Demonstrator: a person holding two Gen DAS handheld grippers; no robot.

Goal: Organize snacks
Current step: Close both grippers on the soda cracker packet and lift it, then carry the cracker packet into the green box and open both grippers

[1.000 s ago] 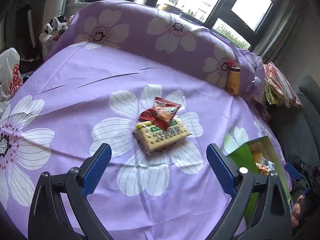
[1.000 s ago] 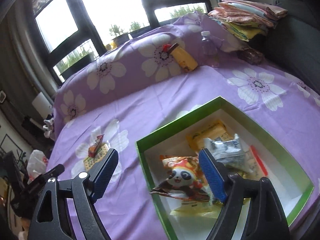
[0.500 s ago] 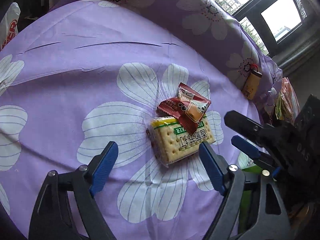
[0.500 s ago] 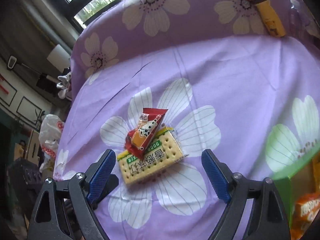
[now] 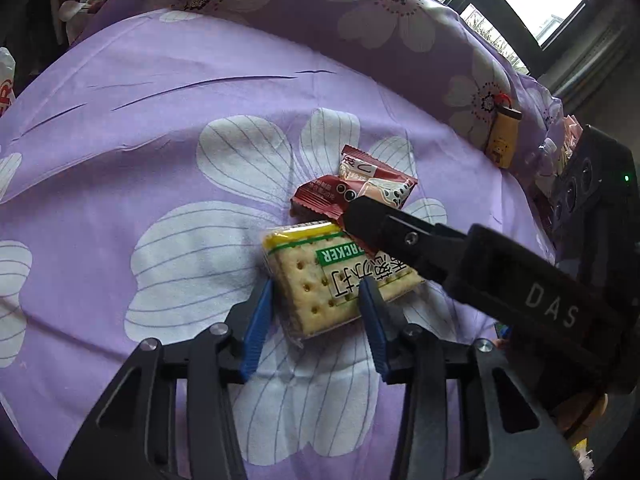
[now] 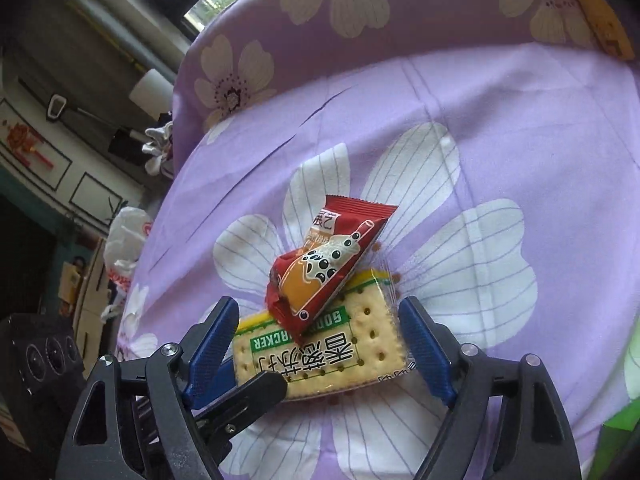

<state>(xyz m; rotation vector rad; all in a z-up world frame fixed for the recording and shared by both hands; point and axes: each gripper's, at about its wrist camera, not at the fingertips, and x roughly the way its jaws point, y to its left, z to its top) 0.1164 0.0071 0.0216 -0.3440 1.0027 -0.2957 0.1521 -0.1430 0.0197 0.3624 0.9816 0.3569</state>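
A clear-wrapped cracker pack [image 5: 320, 276] [image 6: 320, 348] lies on a purple flowered sheet [image 5: 160, 128]. A red snack packet [image 5: 356, 192] [image 6: 328, 264] leans on its far end. My left gripper [image 5: 316, 320] is low over the pack's near corner, jaws closing, and its blue pads [image 5: 260, 316] touch the wrapper on both sides. My right gripper [image 6: 318, 344] straddles the pack lengthwise, jaws closing, with its pads [image 6: 424, 348] just off the wrapper's ends. One black right finger crosses the left wrist view, over the pack. A left fingertip shows beside the pack's corner in the right wrist view.
A yellow bottle [image 5: 502, 140] [image 6: 604, 16] leans on the raised flowered cushion behind. The green box's corner [image 6: 624, 428] shows at the lower right edge. A white plastic bag [image 6: 124, 248] hangs off the sheet's left side. Windows lie beyond the cushion.
The right gripper swung from over the green box to the snacks and came down around the cracker pack. The left gripper dropped onto the pack and its jaws narrowed from wide to the pack's corner.
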